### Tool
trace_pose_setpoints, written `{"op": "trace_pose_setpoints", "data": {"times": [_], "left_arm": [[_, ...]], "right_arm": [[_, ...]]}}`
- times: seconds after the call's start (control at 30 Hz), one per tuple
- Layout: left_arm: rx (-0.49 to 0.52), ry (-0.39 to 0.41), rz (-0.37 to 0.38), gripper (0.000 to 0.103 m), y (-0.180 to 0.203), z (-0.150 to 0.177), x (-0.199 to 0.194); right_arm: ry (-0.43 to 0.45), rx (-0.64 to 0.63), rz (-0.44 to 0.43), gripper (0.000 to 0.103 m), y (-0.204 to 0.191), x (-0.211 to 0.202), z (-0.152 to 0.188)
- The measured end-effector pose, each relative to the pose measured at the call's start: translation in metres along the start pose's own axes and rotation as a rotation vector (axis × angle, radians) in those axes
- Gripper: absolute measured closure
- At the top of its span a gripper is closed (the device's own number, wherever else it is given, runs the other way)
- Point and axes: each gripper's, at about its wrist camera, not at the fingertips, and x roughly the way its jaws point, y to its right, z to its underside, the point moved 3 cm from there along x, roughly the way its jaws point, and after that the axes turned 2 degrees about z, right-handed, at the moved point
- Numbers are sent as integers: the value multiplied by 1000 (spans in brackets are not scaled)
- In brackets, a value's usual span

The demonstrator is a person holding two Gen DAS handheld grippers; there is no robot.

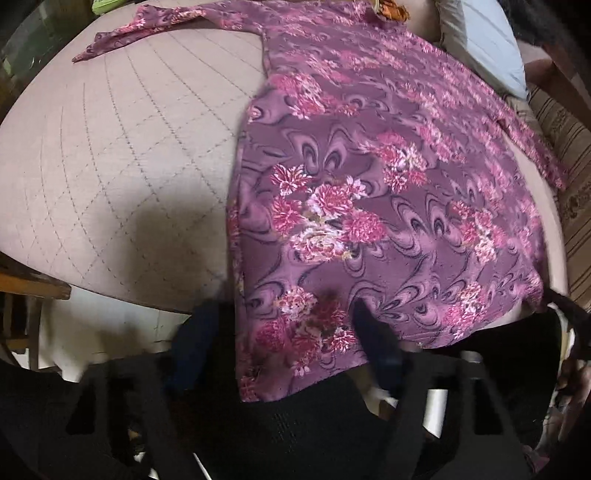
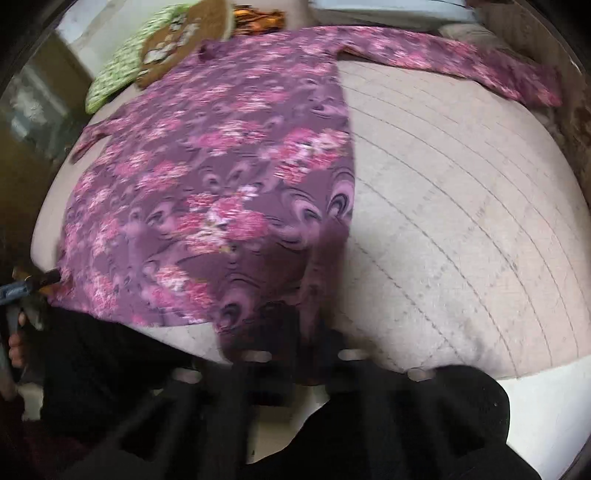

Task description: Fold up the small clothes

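Note:
A purple garment [image 1: 369, 184] with pink flowers lies flat on a quilted beige bed cover [image 1: 129, 147], one sleeve [image 1: 147, 29] stretched to the far left. In the left wrist view my left gripper [image 1: 286, 332] straddles the near hem corner; its dark fingers [image 1: 199, 332] stand apart with the cloth between them. In the blurred right wrist view the garment [image 2: 221, 184] covers the left half of the cover [image 2: 461, 221]. My right gripper [image 2: 299, 332] is shut on the other near hem corner, which runs down between its fingers. The left gripper [image 2: 29, 288] shows at the far left edge.
A green patterned cloth [image 2: 122, 62], a brown item [image 2: 184, 40] and something orange [image 2: 258, 18] lie beyond the collar. A pale pillow [image 1: 480, 37] sits at the head, striped fabric [image 1: 569, 147] runs along the right, and a wooden piece [image 1: 29, 284] stands at the left.

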Motion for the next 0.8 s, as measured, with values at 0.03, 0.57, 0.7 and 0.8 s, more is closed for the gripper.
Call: {"op": "trace_pose_setpoints", "data": {"times": [0.03,0.57,0.7,0.8], "left_arm": [[6,-3,-10,46,0,0,-1],[122,163,-83,32,29,-29,-67],[138,188,-62,24,62,-64,-49],[148,109,-87,24,83,-70,-7]], "right_arm": [[22,1,-24,98,0,-10,-1],[140,125,7,82,35,-55,-20],[189,84,-57,76,18,-43,-39],[120,59,-54,76,9,1,-42]]}}
